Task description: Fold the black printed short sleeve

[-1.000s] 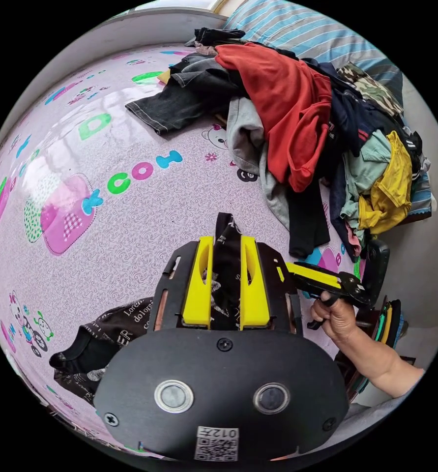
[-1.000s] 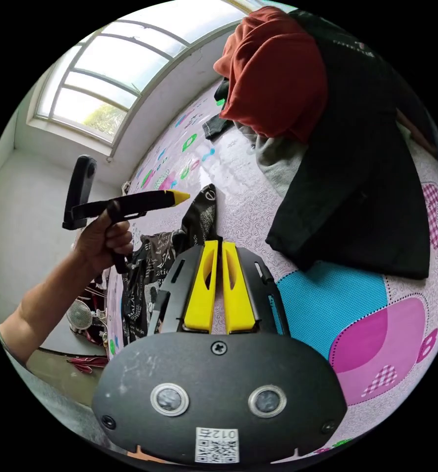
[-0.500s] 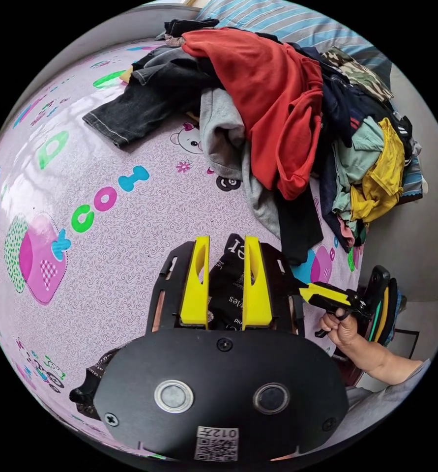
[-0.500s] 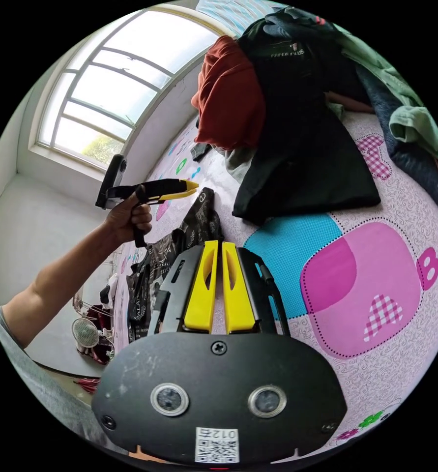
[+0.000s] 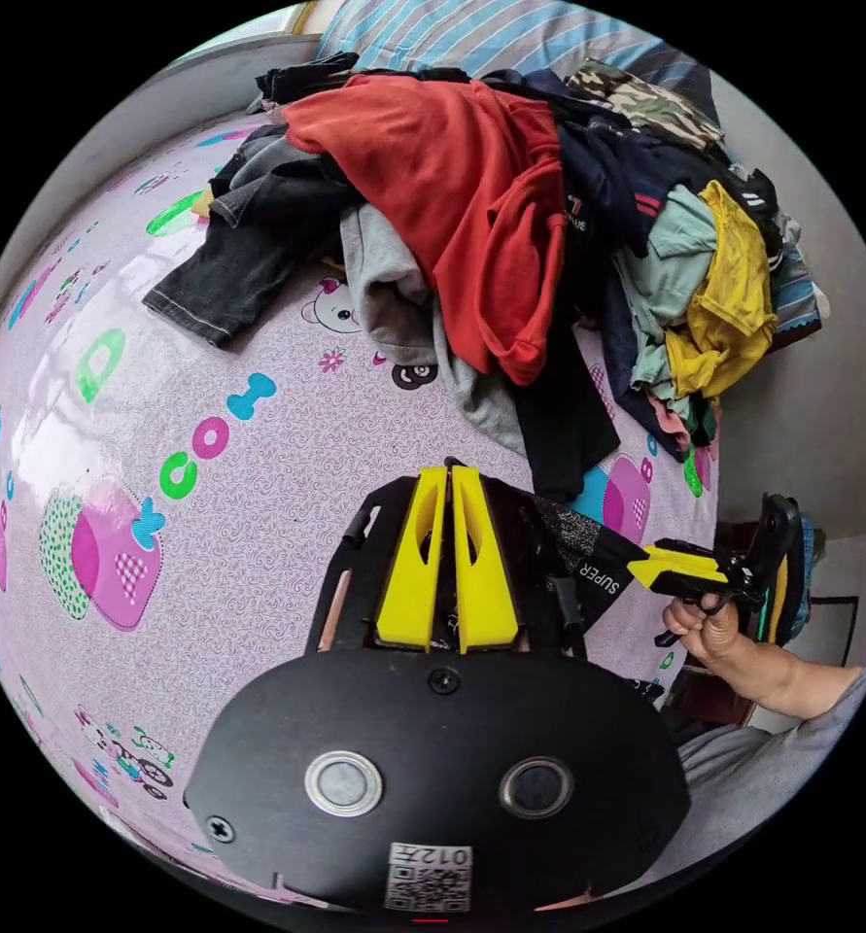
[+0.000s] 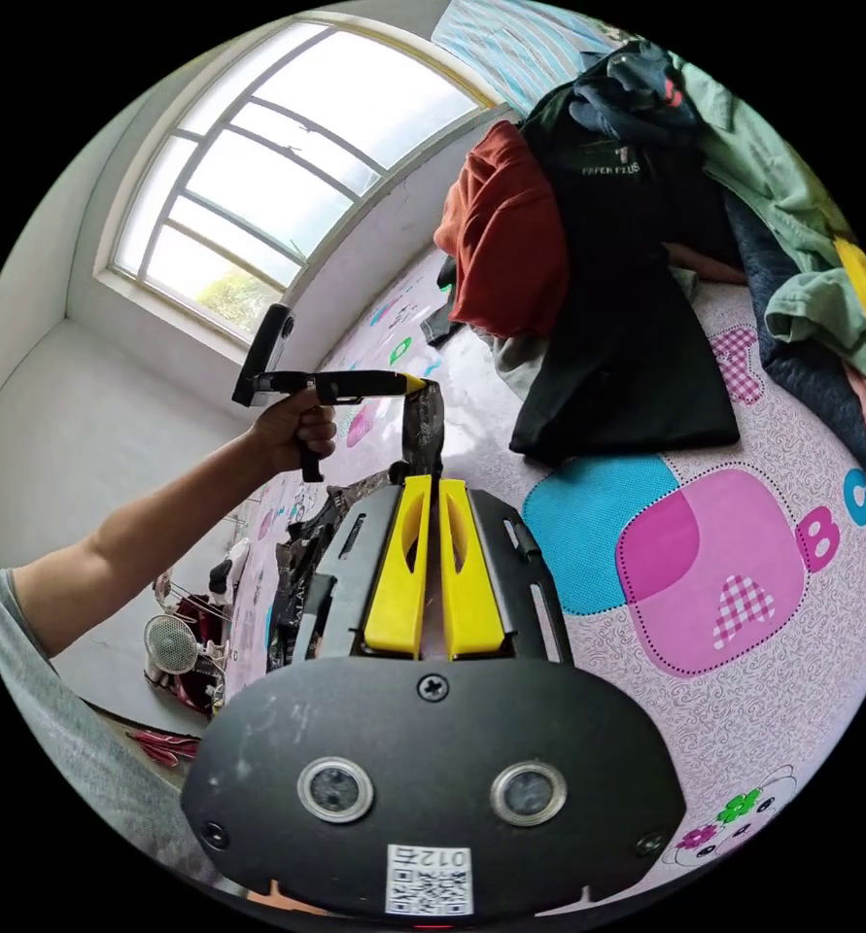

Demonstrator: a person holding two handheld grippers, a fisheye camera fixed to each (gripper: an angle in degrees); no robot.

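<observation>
Garment: black short-sleeved shirt with white printed lettering (image 5: 588, 569), thin soft knit, strung between the two tools above the mat; in the right gripper view a strip of it (image 6: 421, 437) hangs from the far tool, the rest bunched at 8 o'clock of the near jaws.
Left gripper (image 5: 449, 544): yellow jaws nearly together; black cloth at their base and to the right, but a true pinch cannot be told in its own view; in the right gripper view its tip (image 6: 415, 385) seems to carry the hanging strip.
Right gripper (image 6: 431, 559): jaws nearly closed, pink mat showing through the slit, cloth at 10 o'clock; grasp cannot be told. Seen from the left gripper view (image 5: 668, 569), its tip meets the shirt's corner.
Handling: light, limp, prone to sag and twist; no stiffness to keep a crease. Best taken at hems or shoulder seams, corners pulled apart to flatten.
Surface: glossy pink cartoon-print mat (image 5: 258, 466), likely slick under cloth.
Open room: broad bare stretch from 8 to 11 o'clock in the left gripper view.
Crowding: heap of mixed clothes topped by a red garment (image 5: 452, 185) from 12 to 2 o'clock; black piece (image 6: 637, 379) spilling towards the working spot.
Edge: mat border and drop at 3 to 4 o'clock, near the person's hand (image 5: 710, 632).
</observation>
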